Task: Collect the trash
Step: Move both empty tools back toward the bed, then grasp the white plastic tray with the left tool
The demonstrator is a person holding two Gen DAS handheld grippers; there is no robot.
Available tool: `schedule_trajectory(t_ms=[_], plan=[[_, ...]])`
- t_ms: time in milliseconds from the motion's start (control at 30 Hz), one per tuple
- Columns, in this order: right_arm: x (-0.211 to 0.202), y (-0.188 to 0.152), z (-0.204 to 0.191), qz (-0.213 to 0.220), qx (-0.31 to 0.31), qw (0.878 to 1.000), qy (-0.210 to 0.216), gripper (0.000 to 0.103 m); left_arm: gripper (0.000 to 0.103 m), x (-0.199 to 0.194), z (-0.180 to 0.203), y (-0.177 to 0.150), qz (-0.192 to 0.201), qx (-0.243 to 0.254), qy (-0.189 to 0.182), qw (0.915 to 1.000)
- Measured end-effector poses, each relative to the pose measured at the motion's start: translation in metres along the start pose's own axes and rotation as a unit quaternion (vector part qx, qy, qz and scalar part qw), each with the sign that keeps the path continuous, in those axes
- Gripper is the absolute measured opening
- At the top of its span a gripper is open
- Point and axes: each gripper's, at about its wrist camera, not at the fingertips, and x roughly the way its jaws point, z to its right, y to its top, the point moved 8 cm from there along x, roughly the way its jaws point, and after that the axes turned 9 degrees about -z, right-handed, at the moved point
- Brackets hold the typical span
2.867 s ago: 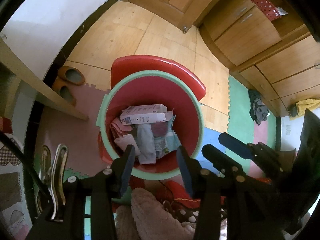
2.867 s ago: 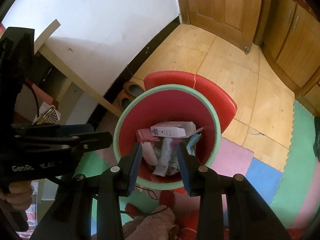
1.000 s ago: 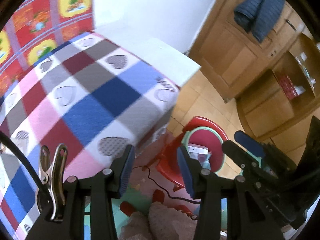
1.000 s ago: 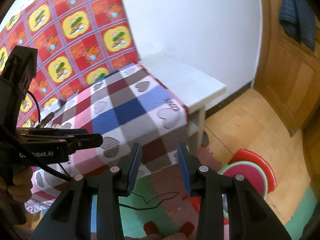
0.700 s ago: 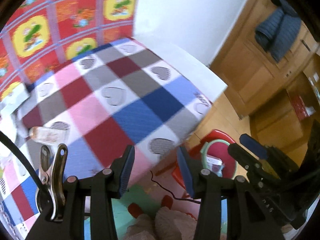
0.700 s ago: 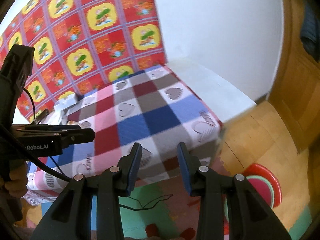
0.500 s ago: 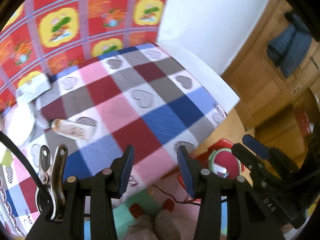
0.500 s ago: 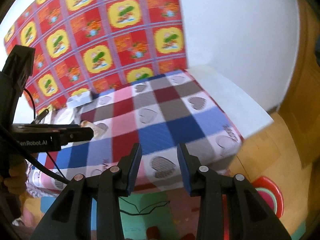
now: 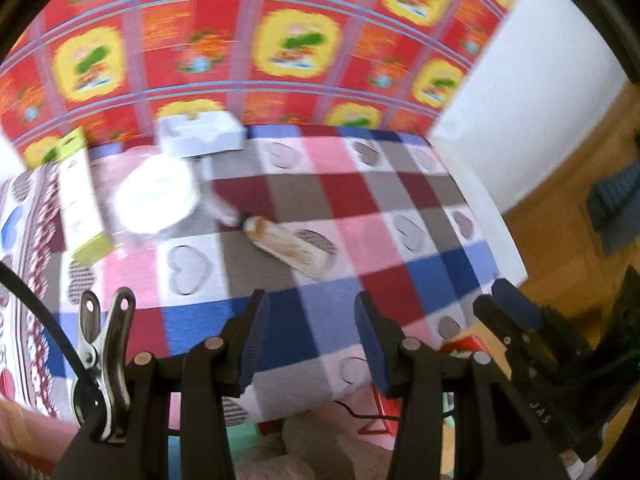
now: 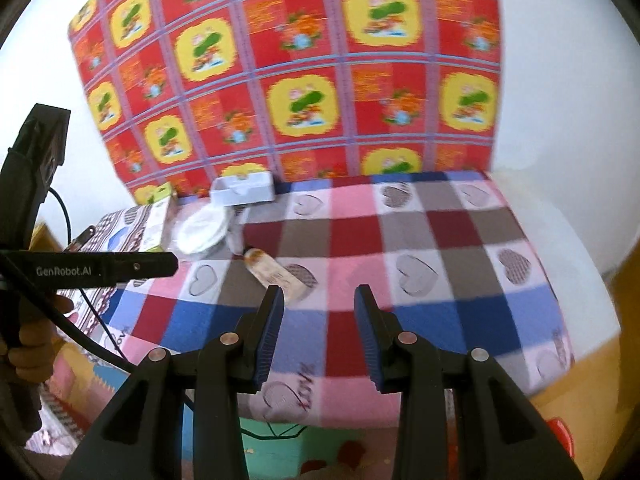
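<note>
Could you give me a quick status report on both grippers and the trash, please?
Left gripper and right gripper open, empty. Bottle lying on checked cloth ahead; plate and boxes behind. Nothing in the way.

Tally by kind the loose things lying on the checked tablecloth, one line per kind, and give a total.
Bottle, lying on its side: 1
White tray: 1
Green-and-white box: 1
White round thing, too blurred to name: 1
Total: 4
</note>
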Motion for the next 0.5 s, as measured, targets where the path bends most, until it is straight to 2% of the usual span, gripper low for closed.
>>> schedule_trajectory(t_ms=[200,500], plan=[[0.026,0.029,-0.025,-0.010,-0.043,0.999,0.027,0.038,0.047,-0.015,-0.050,0.018,0.025,-0.075,0.021,0.9966],[0.080,0.079,-0.038,-0.030,-0.080,0.994,0.067,0.038,0.047,-0.008,-0.100,0.063,0.037,-0.143,0.060,0.9871]])
